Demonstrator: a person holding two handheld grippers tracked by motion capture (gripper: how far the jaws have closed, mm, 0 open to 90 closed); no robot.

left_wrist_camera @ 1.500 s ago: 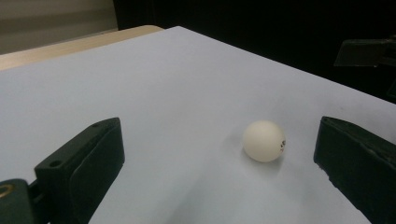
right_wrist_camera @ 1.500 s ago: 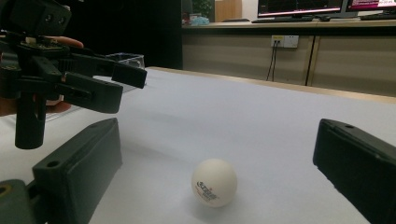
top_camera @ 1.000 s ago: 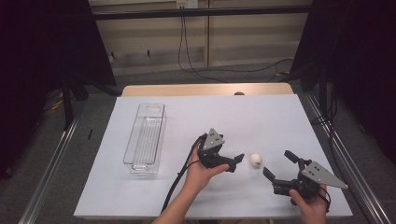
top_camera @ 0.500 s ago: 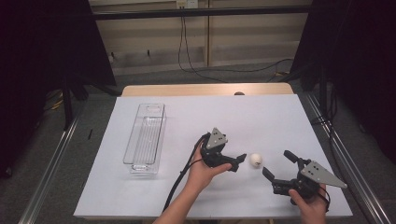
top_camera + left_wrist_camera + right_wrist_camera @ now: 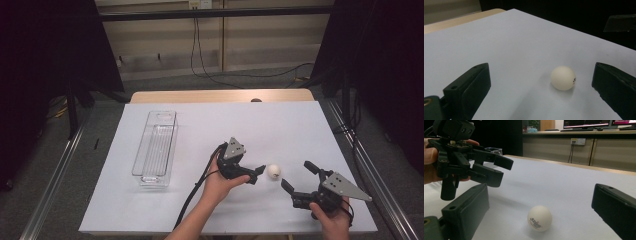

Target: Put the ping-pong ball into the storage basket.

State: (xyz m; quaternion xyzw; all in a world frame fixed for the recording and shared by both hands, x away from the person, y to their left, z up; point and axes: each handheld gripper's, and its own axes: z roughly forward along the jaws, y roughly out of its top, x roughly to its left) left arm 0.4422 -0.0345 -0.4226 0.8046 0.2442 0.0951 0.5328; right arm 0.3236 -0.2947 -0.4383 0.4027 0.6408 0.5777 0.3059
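Two spread tools, L [image 5: 256, 173] & R [image 5: 296, 176], white ball [image 5: 273, 171] btwn, untouched.

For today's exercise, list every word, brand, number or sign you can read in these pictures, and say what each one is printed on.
White ball: a dark printed logo with a line of small letters, too blurred to read.
The same ball in the left gripper view: a dark mark at its edge, cut off and unreadable.
No other readable text.

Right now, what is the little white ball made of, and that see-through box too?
The white ball looks like thin, matte plastic, like a ping-pong ball: smooth, evenly white, with small printed lettering on its side. The see-through box looks like hard, clear, glossy plastic: the white table shows through its walls, its edges catch the light, and its bottom seems ribbed. It could be acrylic; that cannot be told.
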